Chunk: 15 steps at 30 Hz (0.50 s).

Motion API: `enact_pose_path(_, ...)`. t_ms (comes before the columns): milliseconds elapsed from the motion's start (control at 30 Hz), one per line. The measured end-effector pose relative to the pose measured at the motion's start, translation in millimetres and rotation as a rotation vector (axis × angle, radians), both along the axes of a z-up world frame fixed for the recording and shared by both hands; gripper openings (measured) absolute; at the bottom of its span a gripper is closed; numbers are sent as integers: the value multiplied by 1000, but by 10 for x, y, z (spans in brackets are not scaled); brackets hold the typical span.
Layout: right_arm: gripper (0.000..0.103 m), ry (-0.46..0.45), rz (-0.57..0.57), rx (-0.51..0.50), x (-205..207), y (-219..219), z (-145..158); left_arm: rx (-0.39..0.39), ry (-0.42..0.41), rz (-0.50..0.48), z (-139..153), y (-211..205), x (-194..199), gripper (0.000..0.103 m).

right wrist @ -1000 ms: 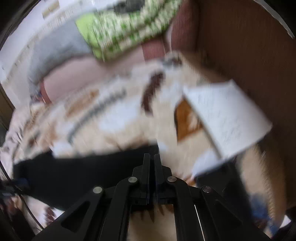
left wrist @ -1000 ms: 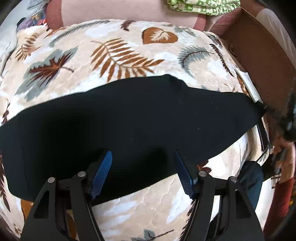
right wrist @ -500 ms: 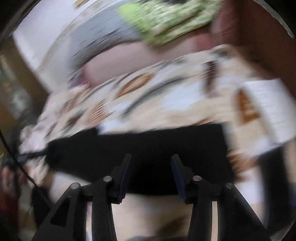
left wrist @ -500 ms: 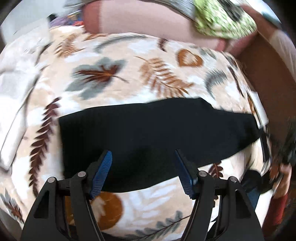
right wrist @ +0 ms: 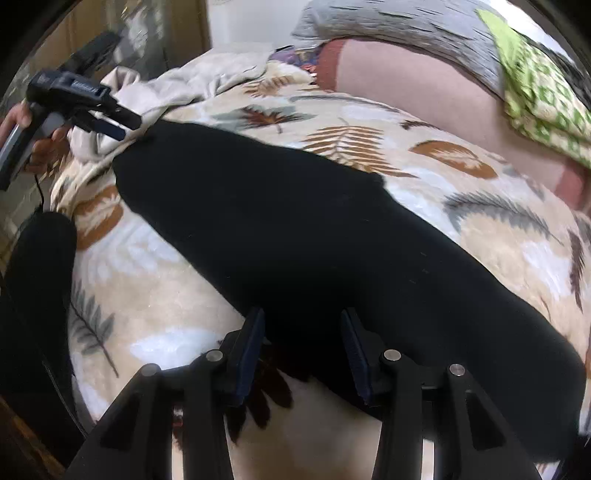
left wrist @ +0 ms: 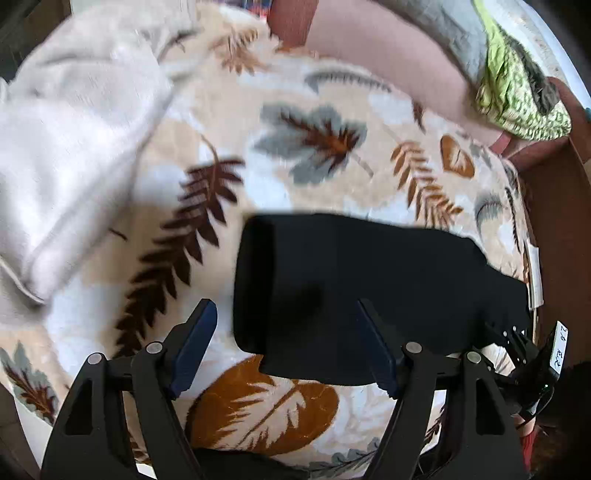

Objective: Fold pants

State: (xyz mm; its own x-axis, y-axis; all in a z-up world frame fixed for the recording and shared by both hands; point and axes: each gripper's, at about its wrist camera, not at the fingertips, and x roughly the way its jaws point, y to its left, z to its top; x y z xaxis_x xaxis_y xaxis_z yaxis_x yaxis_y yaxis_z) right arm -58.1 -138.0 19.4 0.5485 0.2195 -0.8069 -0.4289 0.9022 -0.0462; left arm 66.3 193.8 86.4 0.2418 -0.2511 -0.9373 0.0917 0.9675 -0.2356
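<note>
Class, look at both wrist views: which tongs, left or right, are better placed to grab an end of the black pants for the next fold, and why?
Probably the left tongs: they hang open right over the squared end of the black pants, with its edge between the fingers. The right tongs, also open, sit over the pants' long side, away from either end.

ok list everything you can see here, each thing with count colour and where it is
pants: one, black, lying long and flat across the blanket
blanket: one, cream with brown, orange and grey leaves, covering the bed
cloth: one, off-white, bunched at the pants' left end
pillow: one, pink, at the bed's far side
cloth on pillow: one, grey
patterned cloth: one, green and white, far right on the pillow
board: brown, along the bed's right edge
left gripper: black with blue pads, jaws open over the pants' left end, nothing held
right gripper: same colours, jaws open over the pants, nothing held
hand: one, holding the left gripper's handle
</note>
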Motion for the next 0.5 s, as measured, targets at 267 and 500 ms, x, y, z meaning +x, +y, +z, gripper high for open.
enact_pose_path(267, 4, 22, -44, 110, 49, -29, 128, 13, 7, -99, -217, -246, 8, 65)
enact_pose_path(500, 4, 22, -25, 155, -102, 2, 273, 44, -61, -150, -75, -312, -48, 30)
